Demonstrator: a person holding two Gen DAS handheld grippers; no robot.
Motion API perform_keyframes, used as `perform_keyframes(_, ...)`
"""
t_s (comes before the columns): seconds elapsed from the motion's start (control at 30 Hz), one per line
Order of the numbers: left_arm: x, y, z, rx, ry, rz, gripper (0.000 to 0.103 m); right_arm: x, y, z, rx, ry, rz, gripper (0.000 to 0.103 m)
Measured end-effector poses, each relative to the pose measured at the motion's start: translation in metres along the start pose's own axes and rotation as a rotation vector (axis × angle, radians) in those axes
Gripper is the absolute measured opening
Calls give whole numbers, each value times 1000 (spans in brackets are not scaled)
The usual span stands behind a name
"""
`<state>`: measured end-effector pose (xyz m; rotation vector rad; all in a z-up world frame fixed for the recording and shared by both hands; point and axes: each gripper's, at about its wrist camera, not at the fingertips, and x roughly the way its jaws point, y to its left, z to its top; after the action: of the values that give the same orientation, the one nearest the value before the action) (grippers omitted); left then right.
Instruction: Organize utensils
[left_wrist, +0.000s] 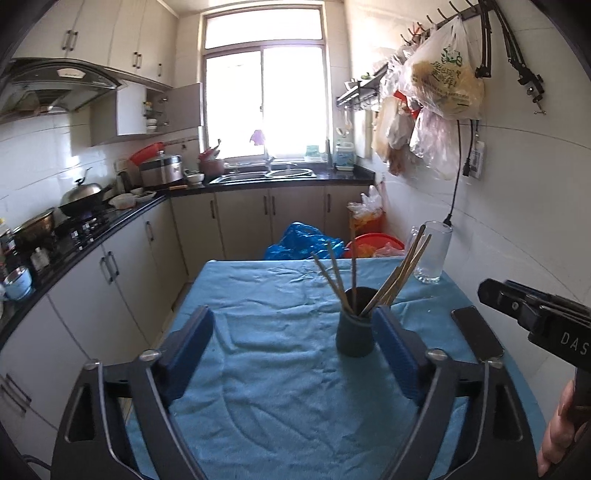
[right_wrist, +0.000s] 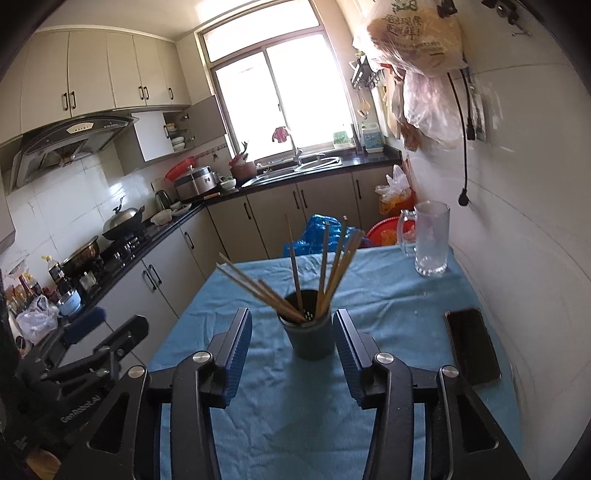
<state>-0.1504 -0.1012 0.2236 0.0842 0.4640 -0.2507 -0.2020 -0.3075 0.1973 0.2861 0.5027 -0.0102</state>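
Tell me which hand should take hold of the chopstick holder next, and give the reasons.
Right, probably. The right tongs are open and frame the dark holder squarely between their pads. The left tongs are open too, but the holder sits off-centre by their right pad.

Plenty of open blue cloth on my near and left side of the table (right_wrist: 229, 424). What blocks me: the chopstick cup (right_wrist: 312, 334) mid-table, the phone (right_wrist: 471, 345) along the right edge, the glass mug (right_wrist: 430, 240) at the far right corner.
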Motion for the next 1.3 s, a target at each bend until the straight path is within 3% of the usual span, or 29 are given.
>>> perform_keyframes(0.3, -48, 7, -15, -86, -103, 67, 103, -10, -18, -38, 50, 32, -40, 54)
perform_keyframes(0.43, -65, 3, -23, -74, -137, 155, 103, -11, -23, -55, 65, 48, -65, 57)
perform_keyframes(0.6, -79, 3, -36, -76, -143, 190, 103, -14, -28, -65, 70, 45, -107, 60)
perform_keyframes(0.73, -74, 8, -47, -117, -98, 145, 103, -20, -27, -74, 32, 29, -162, 66)
perform_keyframes(0.87, -56, 8, -57, -116, -38, 150, 103, -17, -21, -84, -18, 43, -196, 67)
perform_keyframes(1.3, -9, 1, -82, -90, 123, 134, 103, 7, -20, -104, -36, 116, -238, 69)
